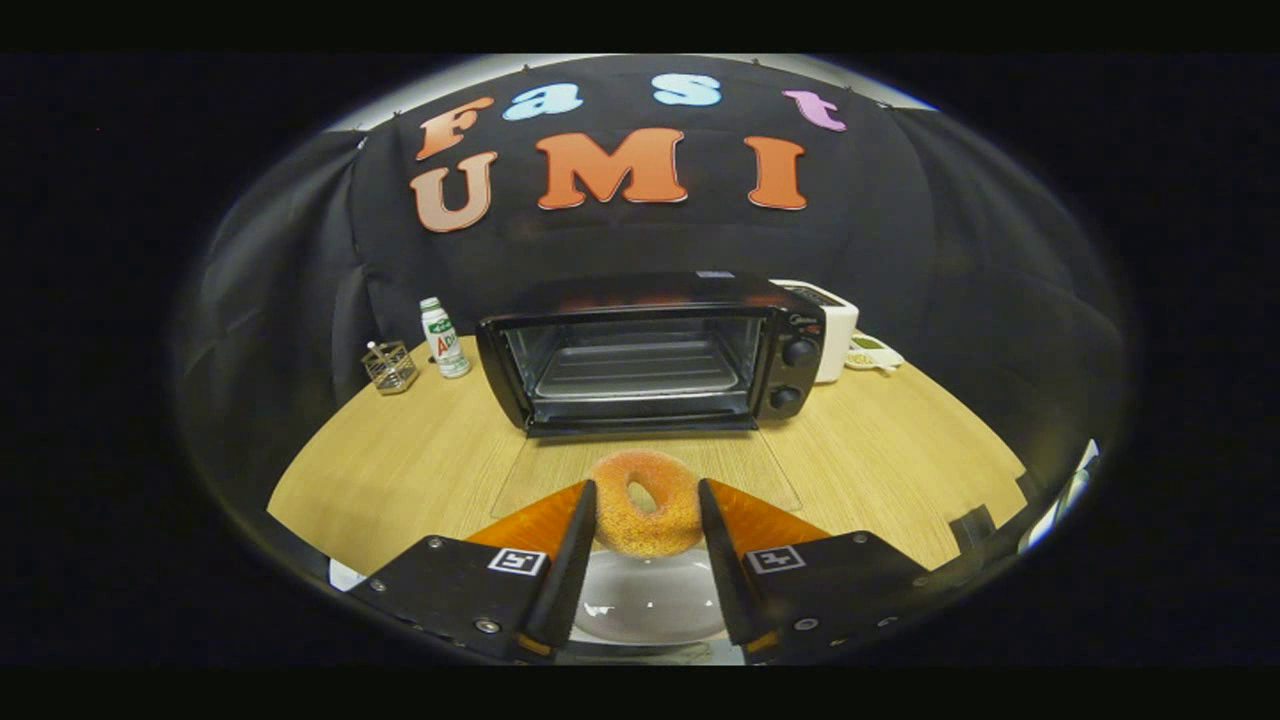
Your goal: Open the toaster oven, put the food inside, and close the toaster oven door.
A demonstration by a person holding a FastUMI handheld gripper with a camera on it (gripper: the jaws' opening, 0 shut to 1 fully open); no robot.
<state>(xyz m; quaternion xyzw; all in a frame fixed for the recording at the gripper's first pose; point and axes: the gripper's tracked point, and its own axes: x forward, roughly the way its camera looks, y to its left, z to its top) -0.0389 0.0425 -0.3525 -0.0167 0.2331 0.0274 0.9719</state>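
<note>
Table (420,470): wooden, everything is set on it.
Toaster oven (650,350): door is laid open flat; the rack is bare; straight beyond the fingers.
Plate (650,605): seen under the doughnut, between the fingers.
Gripper (648,520): clamped on the doughnut.
Doughnut (648,515): held upright, hole facing the oven.
Bottle (444,340): label too small to be read.

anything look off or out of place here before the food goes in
Nothing stands out. The toaster oven sits square on the table, door folded flat, rack bare. The gripper has its jaws closed on the donut, held above the white plate.
</note>
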